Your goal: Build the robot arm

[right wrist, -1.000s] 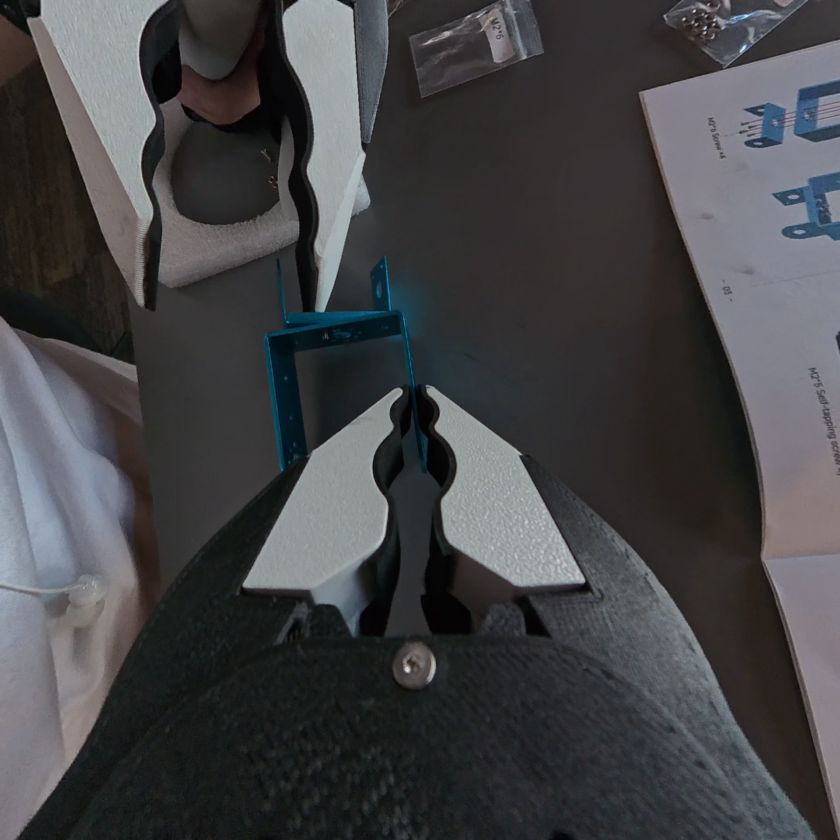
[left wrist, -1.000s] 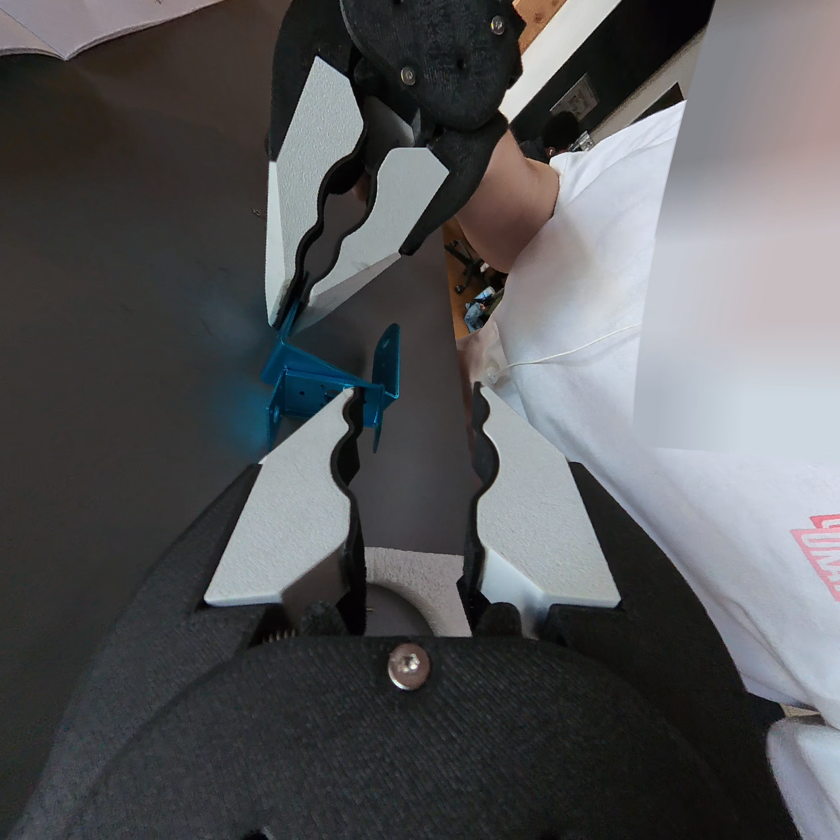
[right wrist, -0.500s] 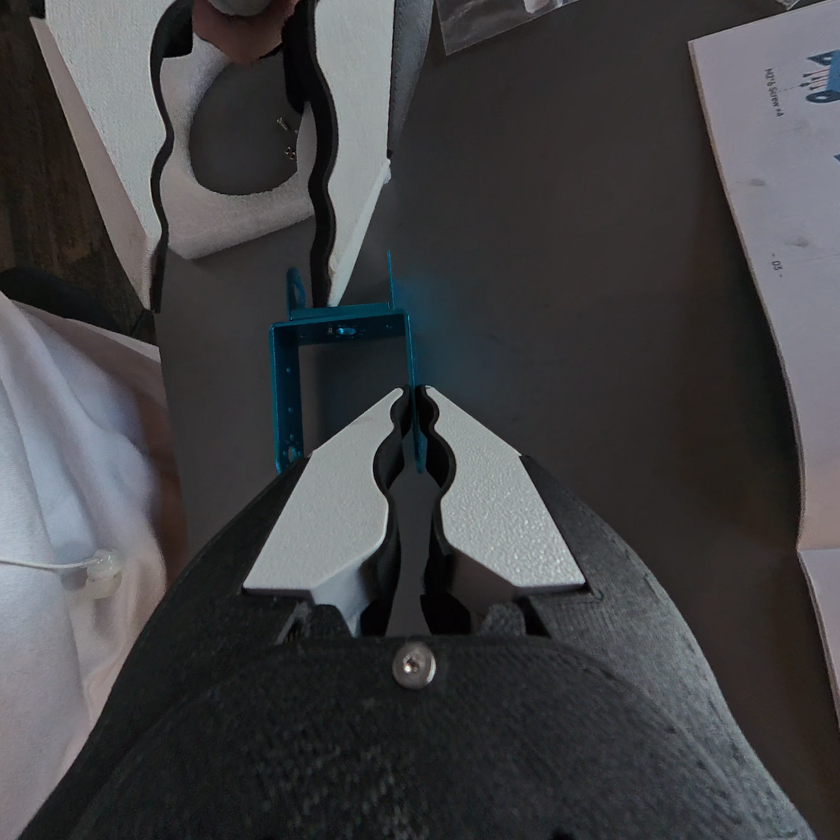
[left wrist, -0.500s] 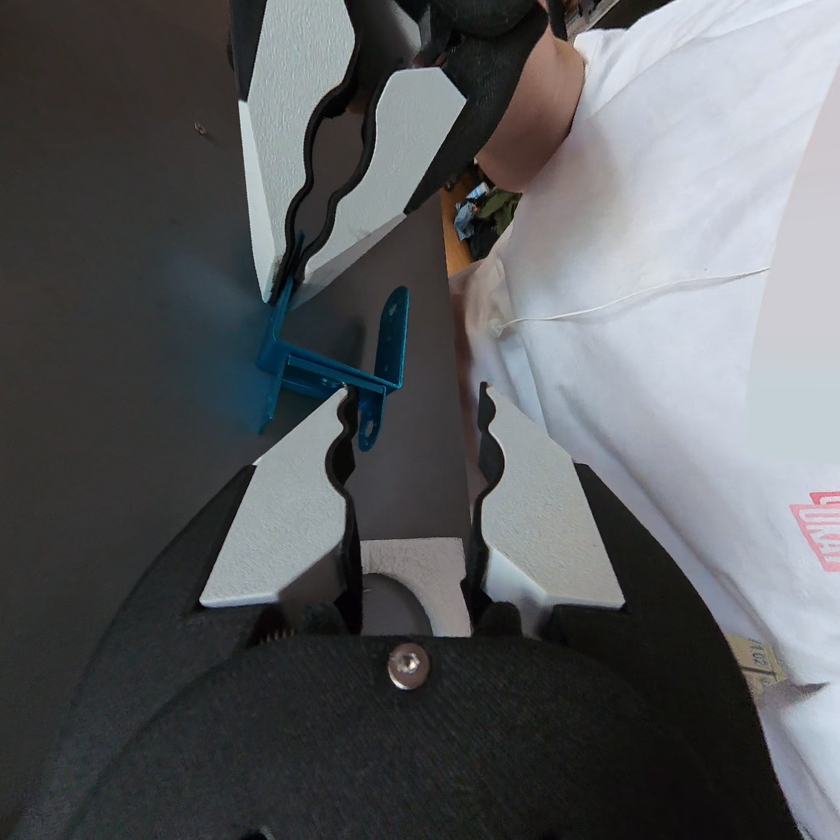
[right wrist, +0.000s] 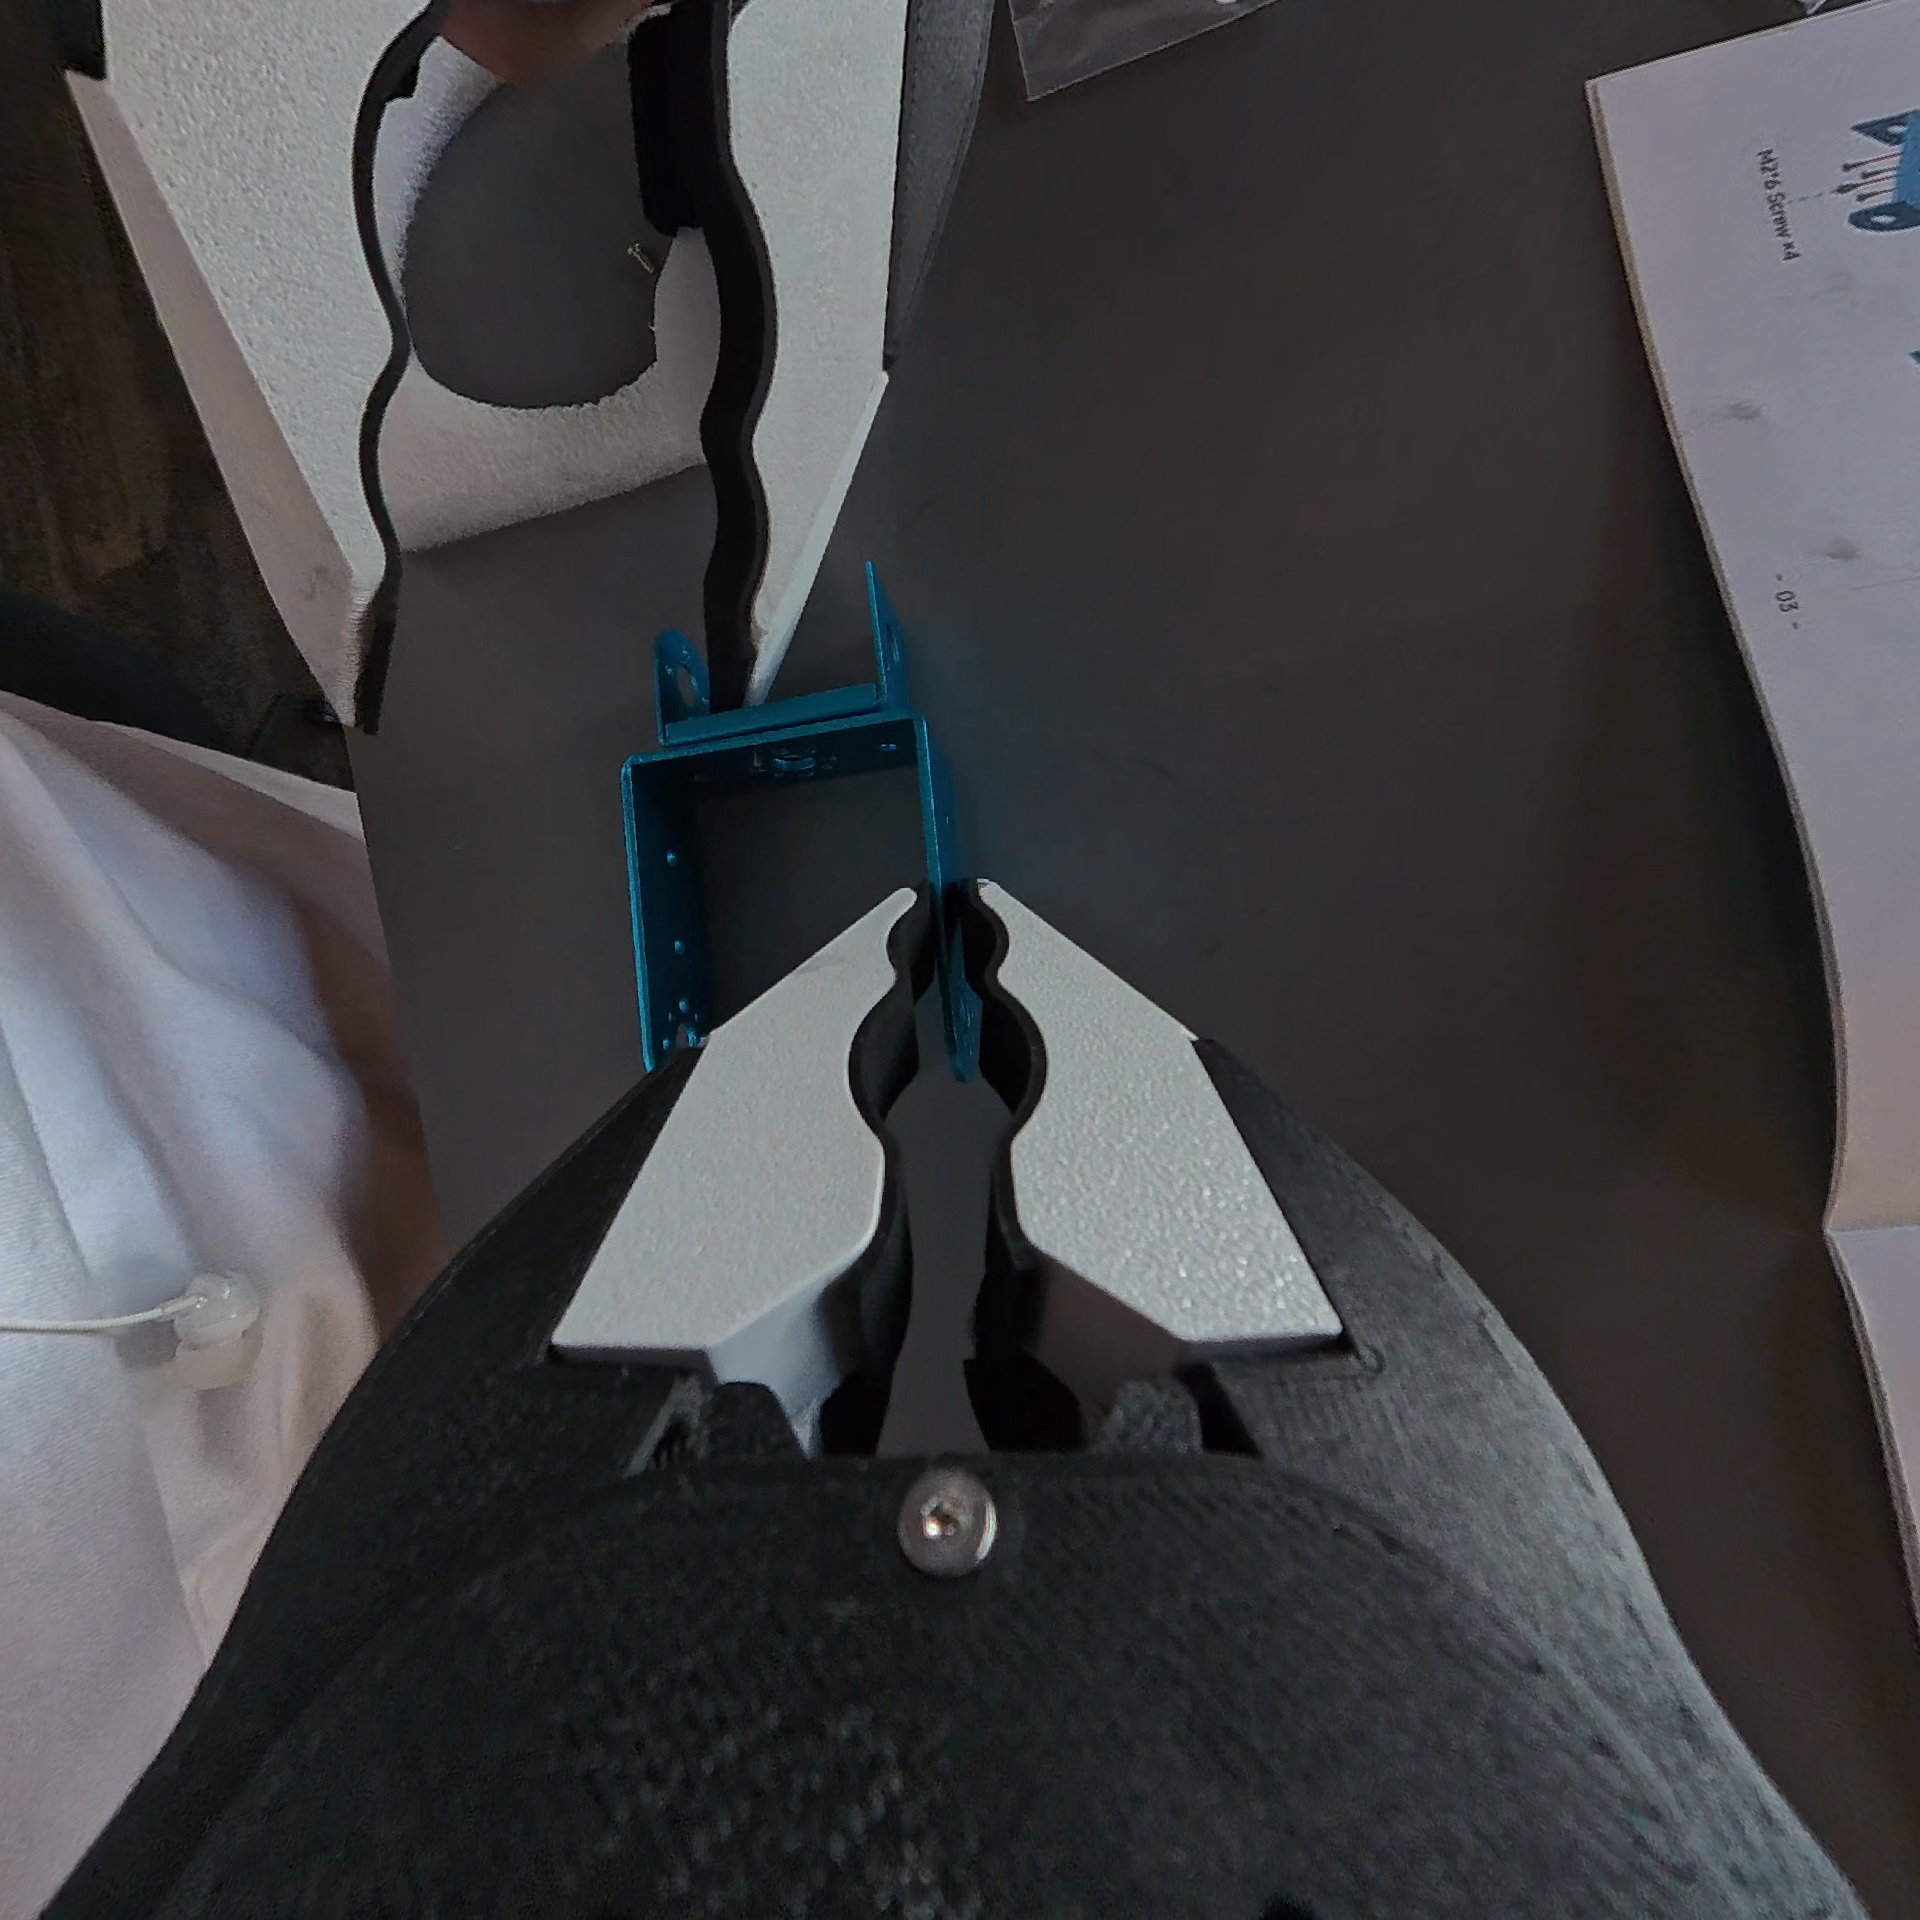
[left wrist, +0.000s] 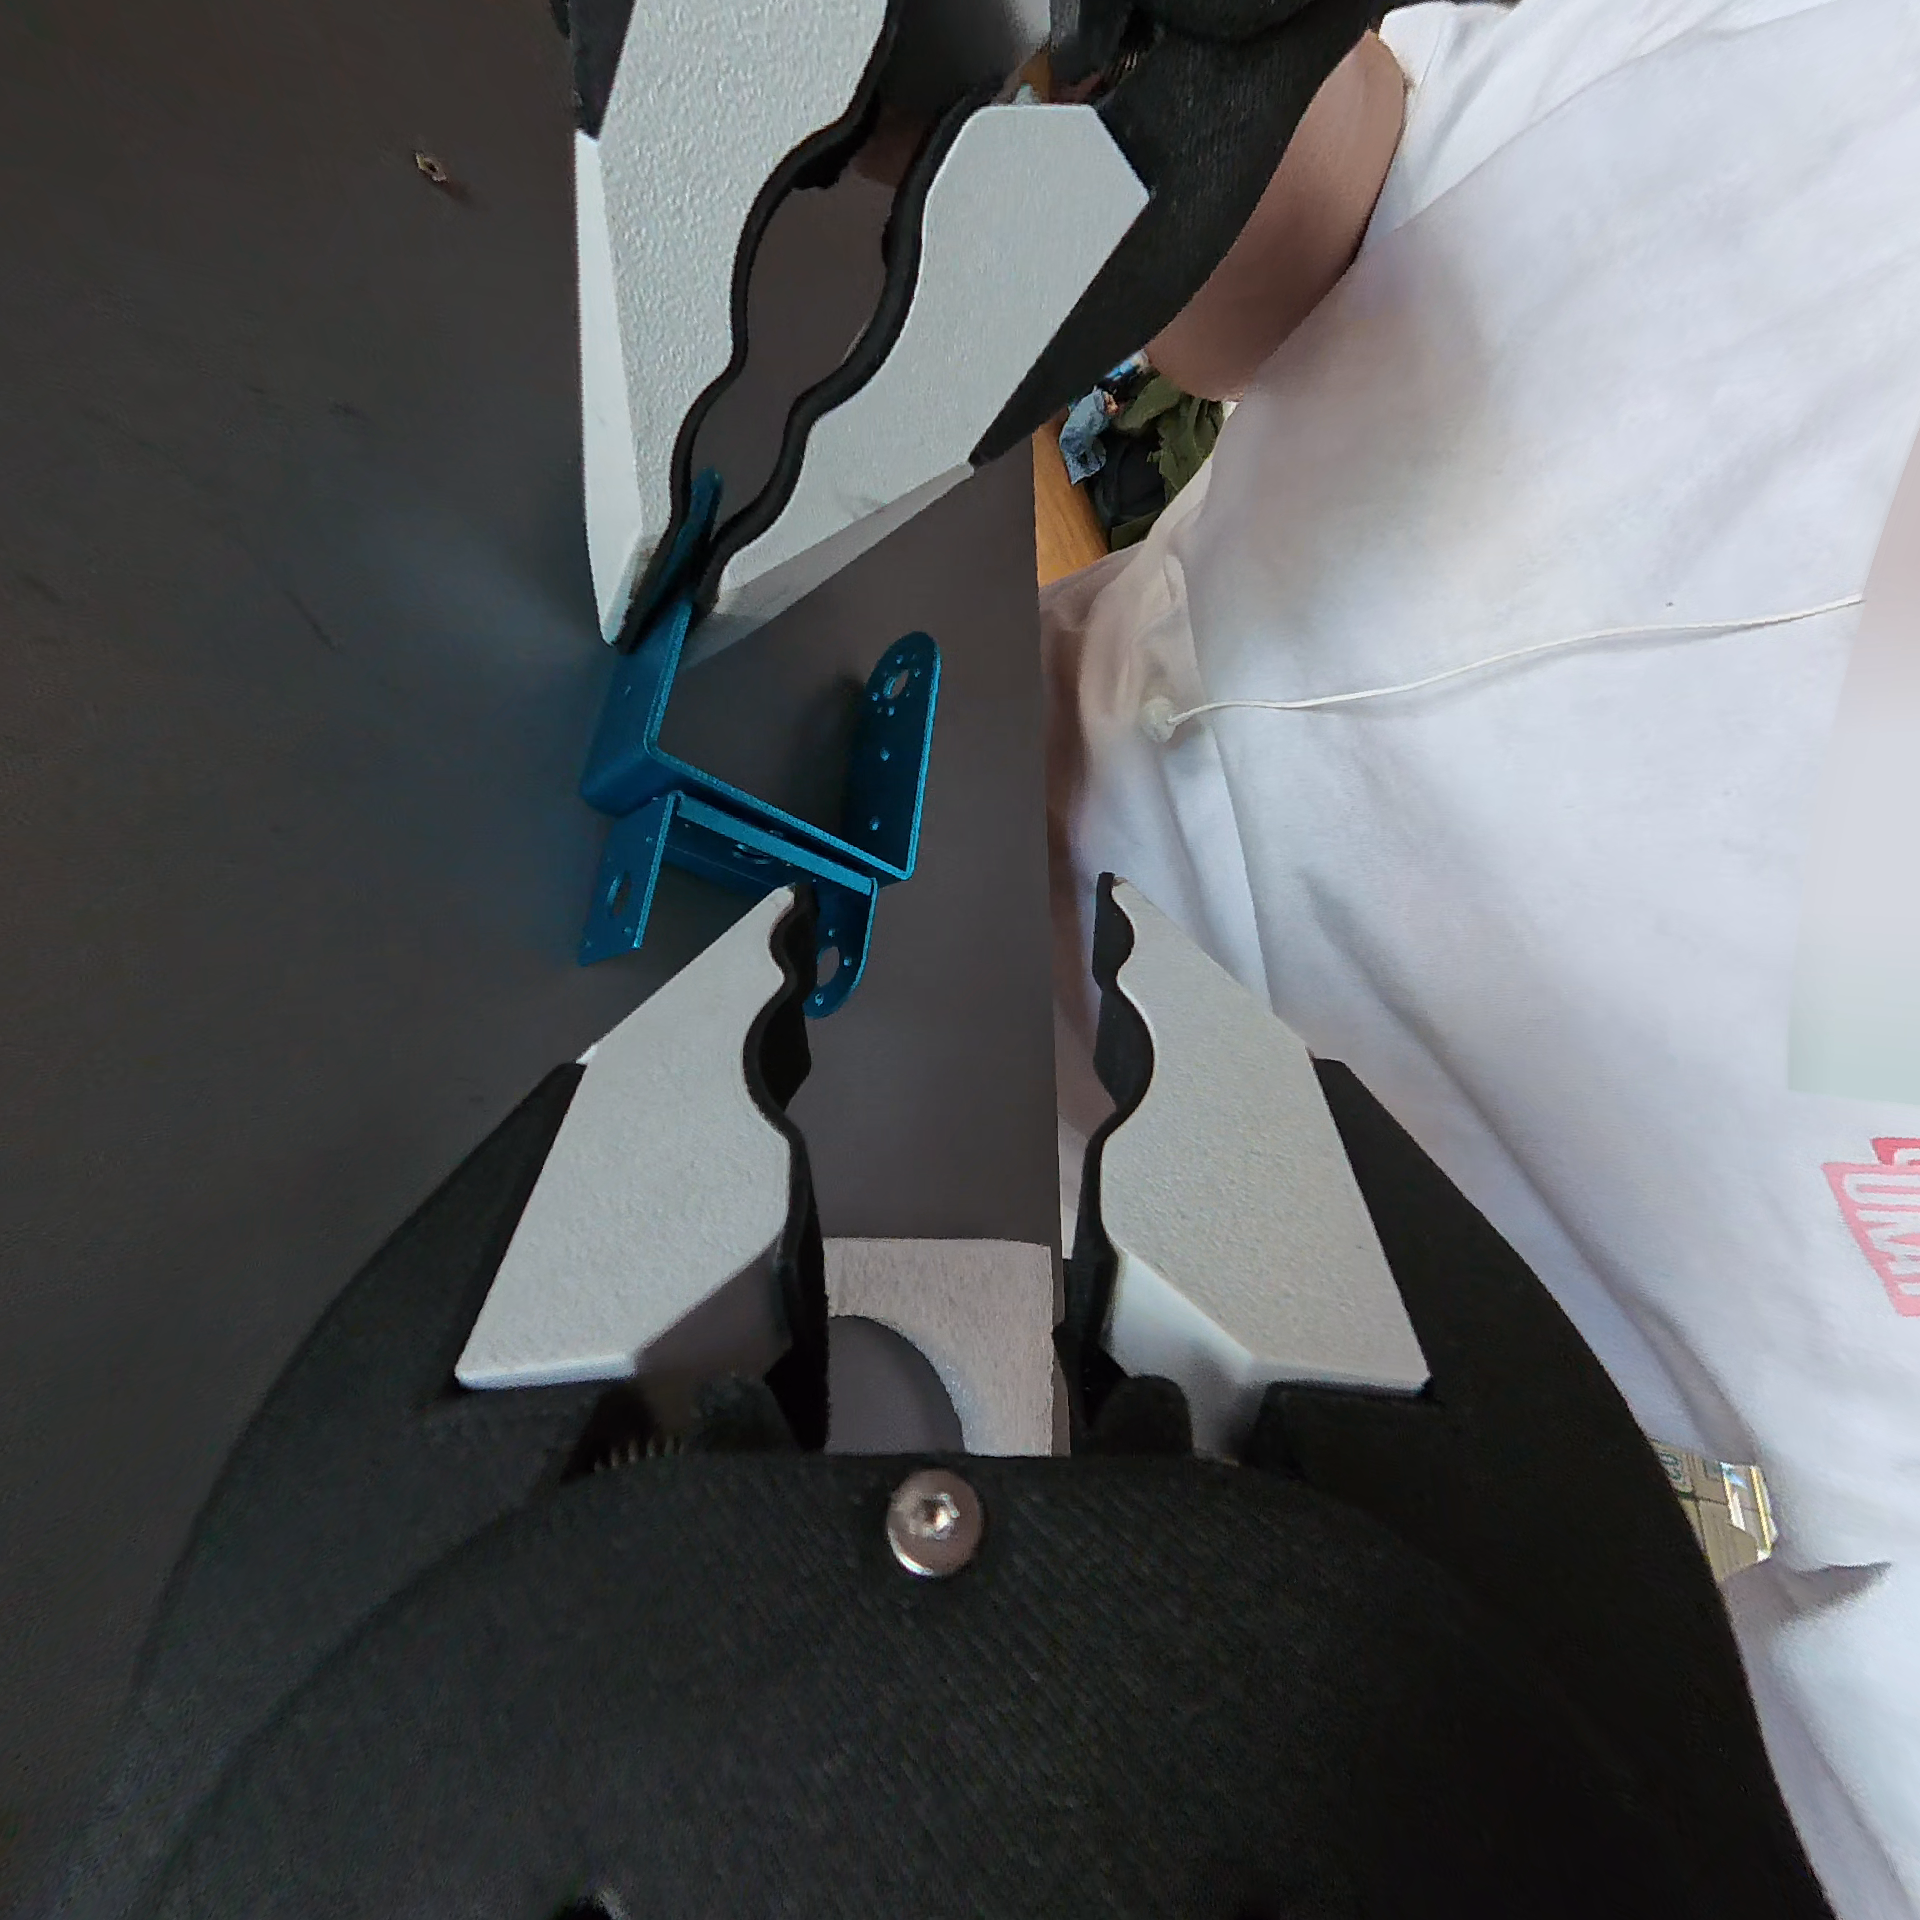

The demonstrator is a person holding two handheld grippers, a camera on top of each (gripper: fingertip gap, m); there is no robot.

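Note:
Two blue metal U-brackets (left wrist: 764,805) are joined back to back above the dark table (left wrist: 260,727). My right gripper (right wrist: 945,894) is shut on one leg of the larger bracket (right wrist: 781,758); it also shows at the top of the left wrist view (left wrist: 681,597). My left gripper (left wrist: 951,894) is open. One leg of the smaller bracket (left wrist: 842,956) lies between its jaws, close against the left finger (left wrist: 675,1143). In the right wrist view the left gripper (right wrist: 556,665) comes in from above, with one finger (right wrist: 743,623) between the smaller bracket's (right wrist: 774,719) legs.
An open instruction booklet (right wrist: 1766,623) lies on the table at the right. A clear plastic bag (right wrist: 1101,42) lies at the far edge. A small screw (left wrist: 424,163) lies loose on the table. A person in a white shirt (left wrist: 1455,727) is close on the near side.
The two grippers have drawn closer together. My left gripper, still open, has moved up to the smaller bracket so that its leg now lies between the jaws. My right gripper stays shut on the larger bracket.

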